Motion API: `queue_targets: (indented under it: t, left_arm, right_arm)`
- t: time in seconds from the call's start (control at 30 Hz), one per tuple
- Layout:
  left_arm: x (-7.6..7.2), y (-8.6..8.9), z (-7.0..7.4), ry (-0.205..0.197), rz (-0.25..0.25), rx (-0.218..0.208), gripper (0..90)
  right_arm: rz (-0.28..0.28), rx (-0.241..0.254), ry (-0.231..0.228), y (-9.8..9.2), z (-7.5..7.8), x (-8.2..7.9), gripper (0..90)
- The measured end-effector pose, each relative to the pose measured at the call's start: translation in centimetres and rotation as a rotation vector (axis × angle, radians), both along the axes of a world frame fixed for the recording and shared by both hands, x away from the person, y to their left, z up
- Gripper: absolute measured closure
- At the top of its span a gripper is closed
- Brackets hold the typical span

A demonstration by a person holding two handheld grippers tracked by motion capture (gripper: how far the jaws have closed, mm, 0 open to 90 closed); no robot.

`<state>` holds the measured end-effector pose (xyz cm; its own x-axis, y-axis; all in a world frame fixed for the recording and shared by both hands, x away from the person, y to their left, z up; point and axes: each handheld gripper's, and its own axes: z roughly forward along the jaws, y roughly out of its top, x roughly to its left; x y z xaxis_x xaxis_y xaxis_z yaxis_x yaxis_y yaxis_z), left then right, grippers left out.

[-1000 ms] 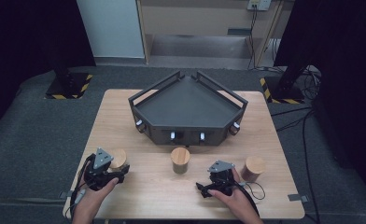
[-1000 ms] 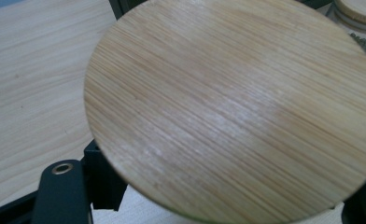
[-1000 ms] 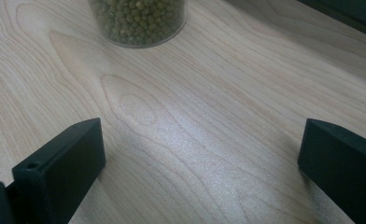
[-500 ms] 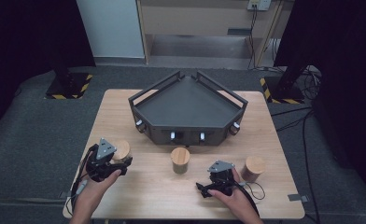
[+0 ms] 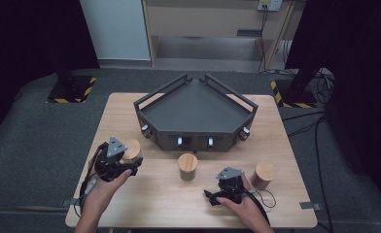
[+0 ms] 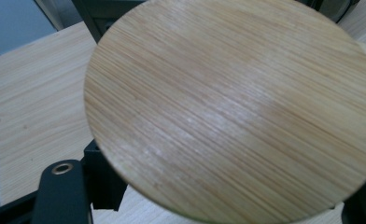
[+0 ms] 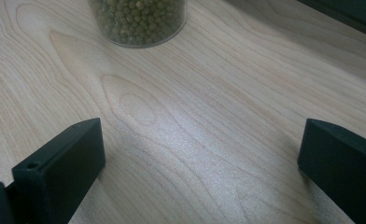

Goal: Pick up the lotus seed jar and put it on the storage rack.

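A jar with a round wooden lid (image 5: 131, 149) is gripped by my left gripper (image 5: 126, 164) near the table's left edge. In the left gripper view that lid (image 6: 232, 107) looms very close, with a black jaw at each lower corner. My right gripper (image 5: 213, 195) rests low at the front right, open, and its own view shows the right gripper (image 7: 204, 144) over bare wood with the jaws wide apart. Ahead of it stands a glass jar of green beans (image 7: 139, 21), the middle jar (image 5: 187, 166). A third jar (image 5: 264, 174) stands right of my right hand.
A dark three-cornered tray (image 5: 196, 114) with raised rails and knobs along its front wall occupies the table's far middle. Bare wood lies between the jars and the front edge. Cables trail from both grippers, and black stands flank the table on the floor.
My left gripper has risen and shifted away from the person and slightly right, carrying the wooden-lidded jar toward the tray. The right gripper and the other two jars have stayed put.
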<state>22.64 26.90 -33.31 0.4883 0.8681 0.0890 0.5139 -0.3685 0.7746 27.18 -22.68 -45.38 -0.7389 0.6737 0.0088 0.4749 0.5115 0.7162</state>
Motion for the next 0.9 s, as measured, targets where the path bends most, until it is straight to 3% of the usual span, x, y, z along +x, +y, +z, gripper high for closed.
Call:
queue_targets:
  t: [0.9]
  left_arm:
    - [3.2, -1.7, 1.8, -0.013, -0.040, 0.017, 24.4]
  right_arm:
    - [0.001, 0.001, 0.001, 0.0, 0.0, 0.0, 0.9]
